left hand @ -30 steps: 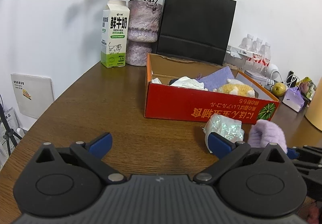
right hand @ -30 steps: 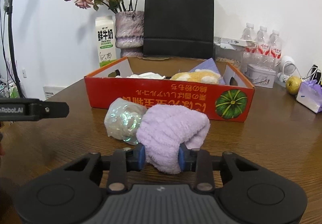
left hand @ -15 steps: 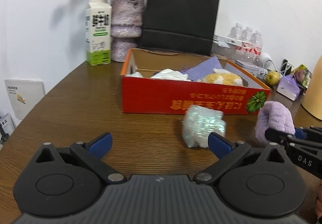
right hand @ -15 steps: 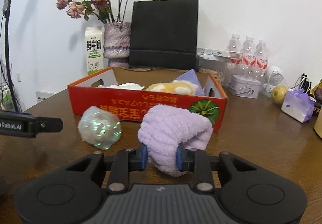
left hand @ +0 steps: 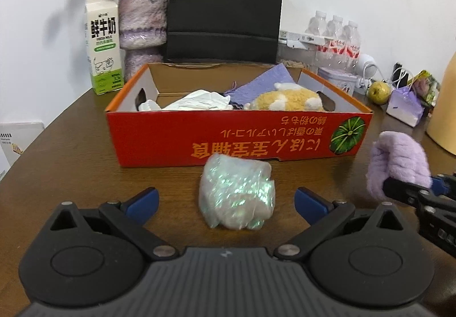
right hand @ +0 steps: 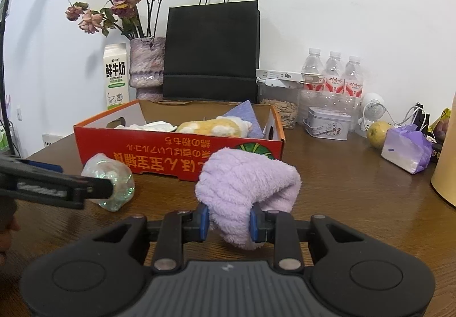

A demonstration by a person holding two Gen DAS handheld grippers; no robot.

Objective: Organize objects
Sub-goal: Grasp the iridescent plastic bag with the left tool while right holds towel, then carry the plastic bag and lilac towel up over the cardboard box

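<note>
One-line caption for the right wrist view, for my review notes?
Right gripper shut on a purple towel before the red box; a shiny bundle lies left.

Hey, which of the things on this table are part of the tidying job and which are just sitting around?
Part of the job:
- purple fluffy cloth, clamped in the right gripper
- iridescent plastic bundle, in front of the open left gripper
- red cardboard box, with a plush toy inside

Just lying about:
- milk carton
- vase of dried flowers
- black paper bag
- water bottles
- apple

Bright, even indoor light; soft wall shadows; sharp focus; fisheye-bowed, dark-cornered edges.
</note>
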